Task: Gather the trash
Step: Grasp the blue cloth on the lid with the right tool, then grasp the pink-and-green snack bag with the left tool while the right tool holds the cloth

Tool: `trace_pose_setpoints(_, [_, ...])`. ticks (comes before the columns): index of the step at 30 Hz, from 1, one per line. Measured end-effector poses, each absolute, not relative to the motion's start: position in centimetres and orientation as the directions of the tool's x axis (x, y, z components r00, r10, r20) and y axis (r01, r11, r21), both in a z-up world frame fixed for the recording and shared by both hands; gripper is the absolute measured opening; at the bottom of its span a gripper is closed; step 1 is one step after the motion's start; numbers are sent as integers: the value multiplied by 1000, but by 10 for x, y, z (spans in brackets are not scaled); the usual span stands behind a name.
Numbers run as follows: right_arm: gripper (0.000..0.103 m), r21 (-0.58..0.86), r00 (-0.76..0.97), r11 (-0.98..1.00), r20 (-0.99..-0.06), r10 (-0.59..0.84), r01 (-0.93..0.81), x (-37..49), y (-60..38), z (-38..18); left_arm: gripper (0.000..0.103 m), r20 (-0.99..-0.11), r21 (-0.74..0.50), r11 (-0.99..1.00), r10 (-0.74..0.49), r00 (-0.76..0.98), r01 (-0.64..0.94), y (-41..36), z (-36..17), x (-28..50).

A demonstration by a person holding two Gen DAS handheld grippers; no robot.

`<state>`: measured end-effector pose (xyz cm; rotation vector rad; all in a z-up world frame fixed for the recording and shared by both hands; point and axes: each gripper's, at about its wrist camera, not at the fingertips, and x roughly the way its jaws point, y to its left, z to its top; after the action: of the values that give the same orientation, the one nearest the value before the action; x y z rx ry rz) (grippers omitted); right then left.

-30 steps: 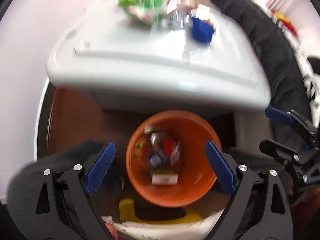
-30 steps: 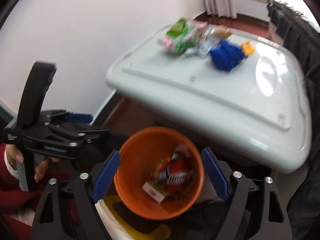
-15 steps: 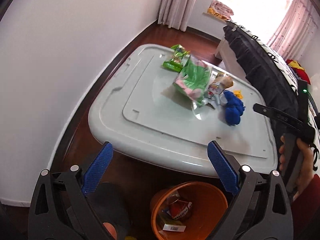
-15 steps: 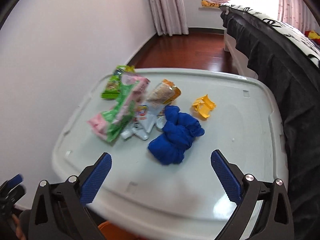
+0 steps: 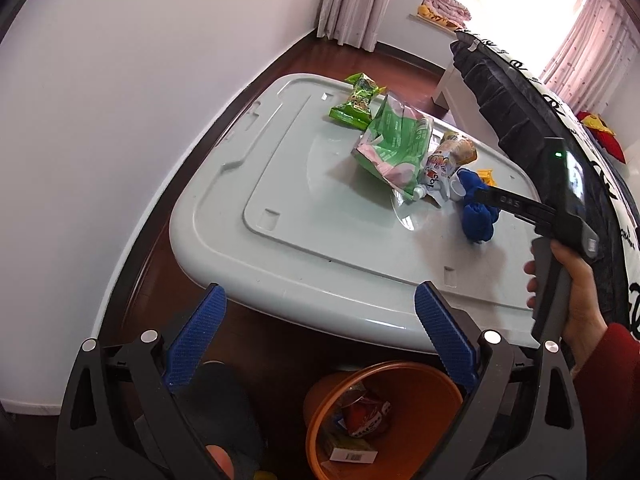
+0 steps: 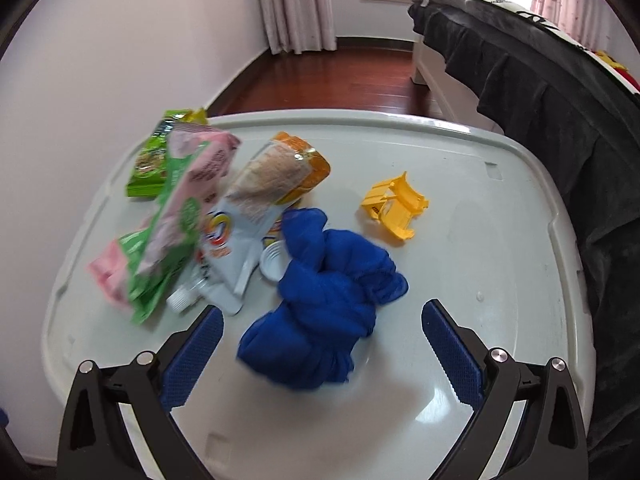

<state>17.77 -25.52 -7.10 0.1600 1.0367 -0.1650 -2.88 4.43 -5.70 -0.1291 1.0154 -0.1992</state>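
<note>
**Inspector:** As seen from the right wrist, the right gripper (image 6: 320, 344) hangs over the grey storage-bin lid (image 6: 480, 240), jaws wide apart and empty. Between and just ahead of its blue pads (image 6: 192, 360) lies a crumpled blue cloth (image 6: 320, 304), resting on the lid. I cannot tell whether the pads touch it.

**Clerk:** And the remaining trash?

**Inspector:** All on that lid. A green and pink wrapper (image 6: 172, 224) lies at the left, overlapping a white spouted pouch (image 6: 228, 256). A bread-print bag (image 6: 276, 176) lies across the pouch, and a small green snack packet (image 6: 156, 160) sits behind the wrapper, toward the wall. A broken yellow plastic piece (image 6: 394, 208) lies apart, to the right of the cloth. A small white cap (image 6: 274, 260) touches the cloth's left edge.

**Clerk:** The left side?

**Inspector:** The left gripper (image 5: 320, 344) is held off the lid's near edge, jaws apart, nothing between them. Below it stands an orange bucket (image 5: 424, 432) on the dark wood floor, holding a red wrapper (image 5: 366, 416) and a barcoded box (image 5: 352, 454). In the left-wrist view the right hand (image 5: 576, 304) grips its tool's handle, with the tool reaching over the blue cloth (image 5: 476, 220).
</note>
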Motion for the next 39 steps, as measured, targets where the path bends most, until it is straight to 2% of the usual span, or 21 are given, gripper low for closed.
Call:
trace_pose_setpoints(9, [95, -24, 460, 975, -879, -127, 223, 193, -254, -92, 93, -835, -187, 976, -220, 505, 116, 42, -59, -27])
trace_pose_setpoints(12, [85, -21, 439, 975, -891, -118, 219, 195, -253, -101, 93, -835, -187, 976, -220, 504, 117, 41, -59, -27])
trace_pose_setpoints(14, [71, -6, 424, 977, -900, -98, 213, 197, -254, -108, 93, -836, -183, 976, -216, 504, 115, 41, -59, -27])
trace_pose_setpoints(17, [56, 38, 425, 976, -903, -59, 217, 198, -259, -113, 93, -836, -176, 977, -211, 507, 117, 40, -59, -27])
trace_pose_setpoints(25, [50, -7, 461, 980, -882, -99, 198, 191, -257, -103, 93, -834, -171, 978, -210, 511, 123, 38, -57, -28])
trace_pose_setpoints(39, [50, -23, 599, 983, -790, -130, 182, 111, -252, -21, 93, -789, -164, 968, -245, 563, 191, 18, -25, -46])
